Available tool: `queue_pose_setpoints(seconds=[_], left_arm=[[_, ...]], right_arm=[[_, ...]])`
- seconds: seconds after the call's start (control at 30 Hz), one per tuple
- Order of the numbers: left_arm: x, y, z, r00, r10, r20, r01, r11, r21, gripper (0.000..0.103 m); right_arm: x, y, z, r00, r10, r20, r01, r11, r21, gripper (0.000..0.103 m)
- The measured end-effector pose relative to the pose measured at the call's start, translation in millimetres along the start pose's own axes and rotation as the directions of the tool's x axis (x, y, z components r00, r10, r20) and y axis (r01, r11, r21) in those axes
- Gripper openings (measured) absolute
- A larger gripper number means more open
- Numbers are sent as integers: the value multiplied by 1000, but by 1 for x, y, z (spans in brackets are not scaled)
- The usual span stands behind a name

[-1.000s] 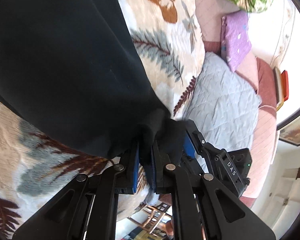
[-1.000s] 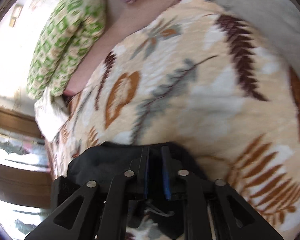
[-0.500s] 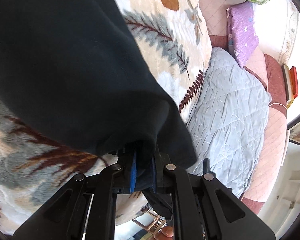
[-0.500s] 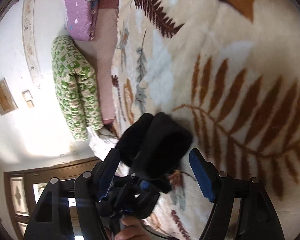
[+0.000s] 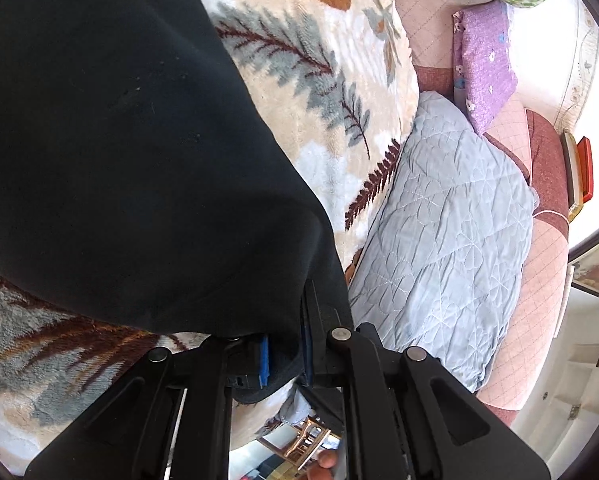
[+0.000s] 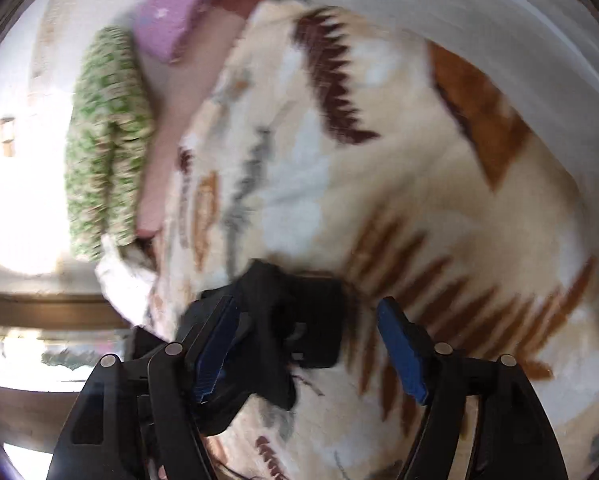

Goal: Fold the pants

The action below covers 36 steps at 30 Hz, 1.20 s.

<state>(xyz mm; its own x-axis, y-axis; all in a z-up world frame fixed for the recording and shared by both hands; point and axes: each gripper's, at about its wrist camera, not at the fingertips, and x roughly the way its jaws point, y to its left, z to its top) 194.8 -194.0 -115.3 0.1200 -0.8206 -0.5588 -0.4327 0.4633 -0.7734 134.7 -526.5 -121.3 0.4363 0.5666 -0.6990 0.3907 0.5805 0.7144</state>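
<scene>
The left hand-held gripper [image 5: 285,354] pinches black pants [image 5: 131,152] over a leaf-patterned blanket [image 5: 319,60]; the right hand-held gripper [image 6: 305,350], jaws just spread, stands wide around the cloth.

Home bedroom. Wide bed covered by a plush cream fleece blanket with brown, orange and grey fern-leaf print [image 5: 331,92]. On it a pale blue quilted comforter, folded [image 5: 451,248], a purple flower-print pillow [image 5: 485,64] and a green-and-white patterned pillow [image 6: 107,140]. Pink quilted mattress cover [image 5: 539,300] shows underneath. Red-edged books stacked at the bed's far edge [image 5: 579,172]. Framed picture on a white wall [image 5: 597,270]. Dark wooden window frame with daylight behind [image 6: 39,312].
</scene>
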Motion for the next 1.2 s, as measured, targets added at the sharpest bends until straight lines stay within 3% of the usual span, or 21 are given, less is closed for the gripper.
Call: queue_pose_setpoints(seconds=[0.07, 0.13, 0.17, 0.2, 0.23, 0.27, 0.33, 0.4, 0.43, 0.47, 0.5, 0.53, 0.57, 0.63, 0.7, 0.77, 0.83, 0.97, 1.13, 1.2], left_arm=[[0, 2, -1, 1000, -1, -4, 1, 1000, -6, 8], [0, 4, -1, 1000, -5, -15, 5, 1000, -16, 8], [-1, 5, -1, 1000, -10, -21, 9, 1000, -24, 8], [-1, 6, -1, 999, -18, -27, 17, 999, -37, 8], [0, 6, -1, 999, -33, -36, 31, 998, -49, 8], [1, 4, -2, 998, -46, -44, 44, 998, -50, 8], [6, -4, -5, 997, -60, -43, 59, 998, -24, 8], [11, -9, -7, 998, -44, -38, 44, 999, 3, 9], [16, -9, -8, 999, -26, -42, 27, 1000, 13, 9], [19, -7, -8, 999, -7, -45, 8, 1000, 16, 9], [21, -5, -7, 999, 5, -51, -4, 1000, 17, 9], [23, -2, -8, 998, 14, -61, -12, 1000, 22, 9], [21, -1, -8, 998, 13, -59, -12, 1000, 29, 9], [9, -3, -9, 999, 8, -39, -5, 997, 80, 9], [-5, -7, -11, 1000, 15, -12, -13, 991, 131, 9], [-19, -9, -14, 1000, 13, 26, -17, 987, 158, 10], [-22, -9, -15, 999, 8, 31, -13, 986, 164, 17], [-20, -5, -17, 999, 26, 25, -29, 988, 153, 17], [-27, 3, -26, 998, 45, 51, -53, 987, 150, 17], [-32, 6, -30, 995, 62, 79, -73, 986, 149, 17]], right_arm=[[11, -12, -2, 995, 96, -42, -94, 994, 48, 74], [25, -21, -3, 974, 215, -67, -206, 971, 122, 74], [32, -24, -3, 972, 227, -59, -216, 965, 147, 67], [37, -22, -2, 973, 224, -49, -216, 967, 132, 56], [38, -18, -1, 974, 223, -44, -218, 971, 98, 20], [37, -4, 0, 980, 195, -33, -194, 981, 23, 12], [23, 29, 0, 994, 108, 24, -103, 983, -155, 11], [5, 69, -10, 990, -10, 138, 64, 918, -392, 10], [1, 86, -19, 970, -87, 226, 189, 855, -483, 10], [3, 99, -28, 936, -158, 313, 319, 757, -571, 10], [11, 101, -32, 918, -207, 338, 381, 692, -613, 10], [22, 96, -32, 898, -274, 344, 437, 649, -623, 13], [35, 82, -27, 881, -346, 322, 473, 640, -606, 15], [33, 57, -18, 886, -364, 287, 464, 700, -543, 19], [4, 34, -5, 929, -250, 271, 347, 843, -411, 20], [-19, 19, 1, 965, -122, 231, 195, 926, -324, 33], [-19, 13, -4, 992, -37, 117, 72, 947, -312, 43], [6, 2, -14, 1000, -1, 5, 2, 983, -185, 43], [27, -1, -19, 997, 73, -15, -74, 990, -119, 42], [33, 4, -19, 998, 58, -24, -61, 989, -136, 26]])
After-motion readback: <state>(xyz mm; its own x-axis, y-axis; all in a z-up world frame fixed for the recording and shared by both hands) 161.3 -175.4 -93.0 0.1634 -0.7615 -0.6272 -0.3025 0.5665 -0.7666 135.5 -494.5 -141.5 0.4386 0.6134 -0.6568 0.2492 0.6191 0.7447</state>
